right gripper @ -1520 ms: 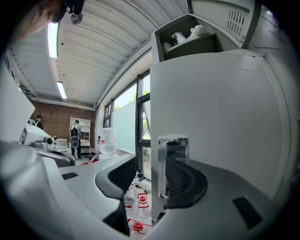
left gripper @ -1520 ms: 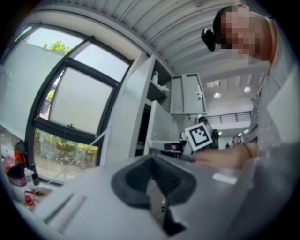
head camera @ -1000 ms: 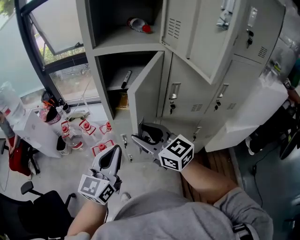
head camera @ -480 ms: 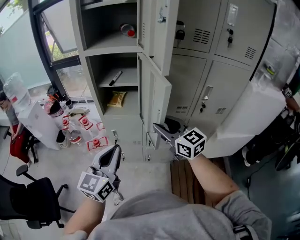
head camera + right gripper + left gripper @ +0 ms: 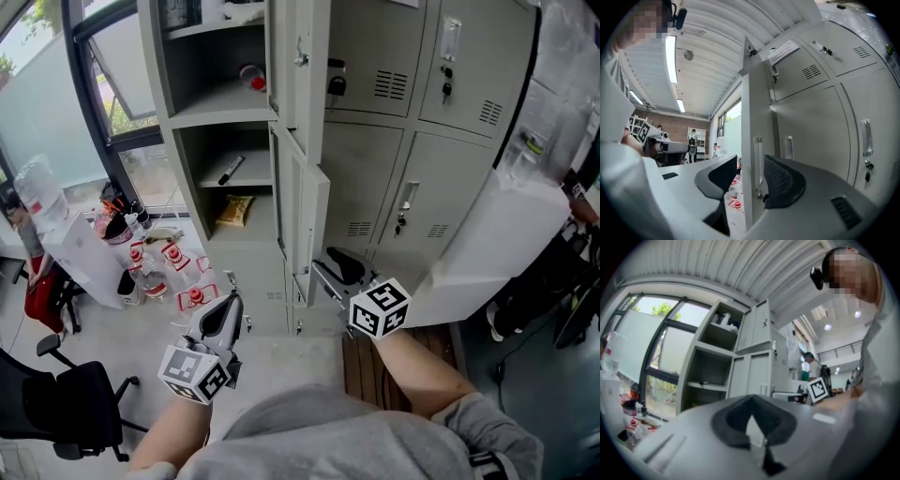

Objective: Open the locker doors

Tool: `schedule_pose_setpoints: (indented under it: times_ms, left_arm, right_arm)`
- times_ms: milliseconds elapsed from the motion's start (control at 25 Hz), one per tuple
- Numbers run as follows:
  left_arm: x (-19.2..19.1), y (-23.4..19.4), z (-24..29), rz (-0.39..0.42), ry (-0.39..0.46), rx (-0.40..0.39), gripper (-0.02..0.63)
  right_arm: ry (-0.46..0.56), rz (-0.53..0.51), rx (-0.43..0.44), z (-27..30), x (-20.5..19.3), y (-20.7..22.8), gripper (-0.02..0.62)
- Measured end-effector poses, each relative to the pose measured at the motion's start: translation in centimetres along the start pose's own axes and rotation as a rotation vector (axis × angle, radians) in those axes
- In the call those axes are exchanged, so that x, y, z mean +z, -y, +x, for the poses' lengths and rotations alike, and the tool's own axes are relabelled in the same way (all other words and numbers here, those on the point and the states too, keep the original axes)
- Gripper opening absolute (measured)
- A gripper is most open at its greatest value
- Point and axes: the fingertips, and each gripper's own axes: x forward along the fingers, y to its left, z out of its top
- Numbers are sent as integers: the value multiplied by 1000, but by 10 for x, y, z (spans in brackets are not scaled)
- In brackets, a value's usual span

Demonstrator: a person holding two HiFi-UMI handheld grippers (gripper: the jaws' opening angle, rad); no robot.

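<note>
Grey lockers fill the back of the head view. The left column stands open: an upper door and a middle door both point edge-on toward me. My right gripper is open at the middle door's lower free edge. In the right gripper view that door edge stands in the gap of my right gripper, and contact is unclear. My left gripper hangs shut and empty over the floor, apart from the lockers; in its own view the left gripper has its tips meeting.
The open shelves hold a bottle, a marker and a snack bag. Several bottles stand on the floor at left, beside a black chair. A white wrapped block leans at right. Right-hand locker doors are closed.
The middle door has swung from half open to edge-on, and my right gripper moved right with its lower edge. The left gripper has barely moved.
</note>
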Motion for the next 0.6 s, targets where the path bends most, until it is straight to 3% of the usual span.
schedule_pose_setpoints:
  times_ms: [80,280,600]
  left_arm:
    - [-3,-1,-3,-8,0,1,5]
    - [-15,-2,-10,-26,-1,-20,3]
    - [-37,5,-22,-75,-19,-45,5]
  right_arm:
    - [-16,32,-8,-20,-26,-12,174]
    - [-168,101,43,-47,-106,-50,173]
    - [-192,75,58,-58,-119,-65,173]
